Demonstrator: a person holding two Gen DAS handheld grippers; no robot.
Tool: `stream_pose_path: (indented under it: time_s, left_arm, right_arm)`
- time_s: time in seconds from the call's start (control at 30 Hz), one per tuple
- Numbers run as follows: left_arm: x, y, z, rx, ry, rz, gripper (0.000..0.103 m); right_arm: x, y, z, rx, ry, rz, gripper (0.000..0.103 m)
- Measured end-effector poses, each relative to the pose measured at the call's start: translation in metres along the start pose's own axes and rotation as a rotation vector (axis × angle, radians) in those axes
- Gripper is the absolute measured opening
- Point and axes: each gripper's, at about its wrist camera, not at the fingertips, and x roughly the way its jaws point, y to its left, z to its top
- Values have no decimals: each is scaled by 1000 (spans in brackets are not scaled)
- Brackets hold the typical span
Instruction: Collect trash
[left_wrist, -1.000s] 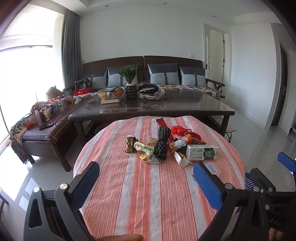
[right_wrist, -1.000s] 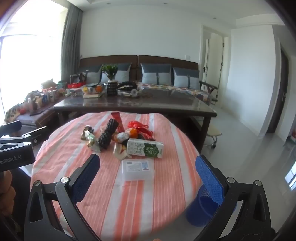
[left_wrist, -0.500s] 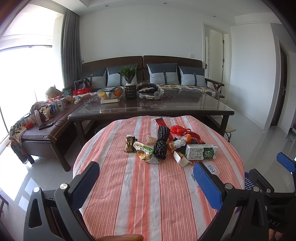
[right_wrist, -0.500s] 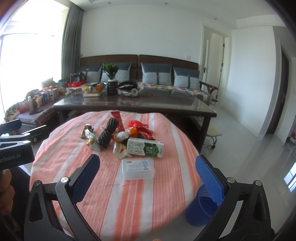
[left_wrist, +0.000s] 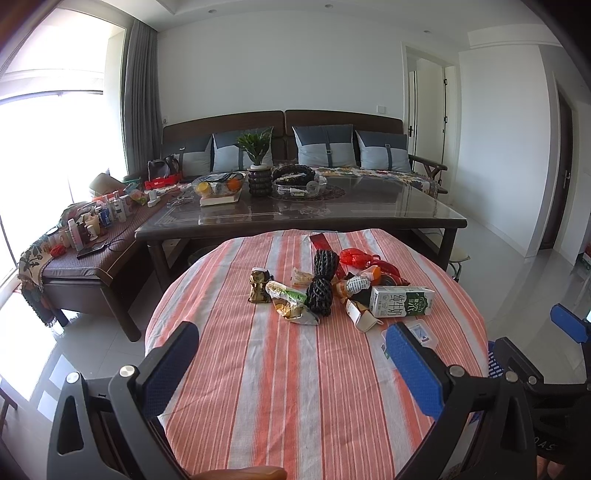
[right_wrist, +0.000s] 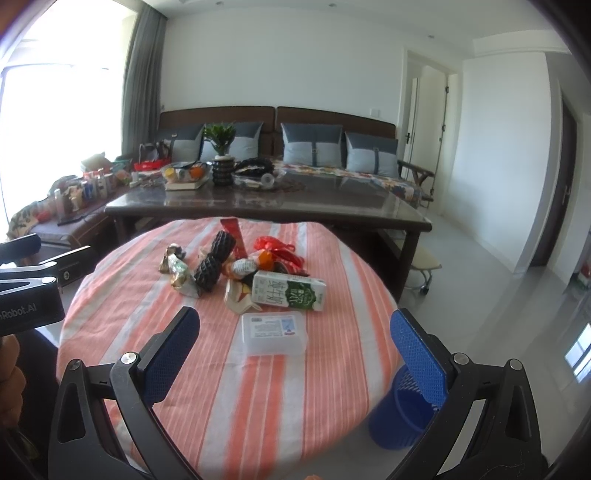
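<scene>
On the round worktop (left_wrist: 295, 387) with its orange-and-white striped cloth, the trash lies in a loose heap toward the far middle. The left claw (left_wrist: 291, 369) hangs over the near edge, its blue pads spread wide with nothing between them; the whole heap sits well beyond its tips. Nearest that claw's right pad is a clear plastic box (left_wrist: 421, 334), partly hidden behind the pad. Farther on lies a green-and-white milk carton (left_wrist: 400, 302) on its side, with a small torn cardboard piece (left_wrist: 360, 317) just to its left. Left of these come two black netted rolls (left_wrist: 322, 282) lying end to end, a crumpled green-and-yellow wrapper (left_wrist: 290, 302) and a gold foil wrapper (left_wrist: 259, 286). Red plastic scraps (left_wrist: 356, 258) lie at the far side of the heap.

The right claw (right_wrist: 295, 354) is likewise wide open and empty, held over the near part of the worktop (right_wrist: 258, 406). The clear plastic box (right_wrist: 273, 332) lies straight ahead between its pads, close but apart from them; the milk carton (right_wrist: 290, 295) rests just beyond the box. A blue mesh bin (right_wrist: 402, 410) stands on the floor to the right of the worktop, partly behind the right pad. A dark coffee table (right_wrist: 266, 206) and a sofa (right_wrist: 314, 147) stand farther off.
</scene>
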Motion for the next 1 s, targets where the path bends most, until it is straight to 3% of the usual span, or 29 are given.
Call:
stream_pose_path:
  time_s: [0.53,1.0]
  left_arm:
    - [8,-5,-15,-1,10,2,103]
    - [32,6,-23,-1,80,-25,103]
  right_arm:
    - [4,1,4,-7,19,-7,103]
    - [11,0,-1,-8,53,-25,103]
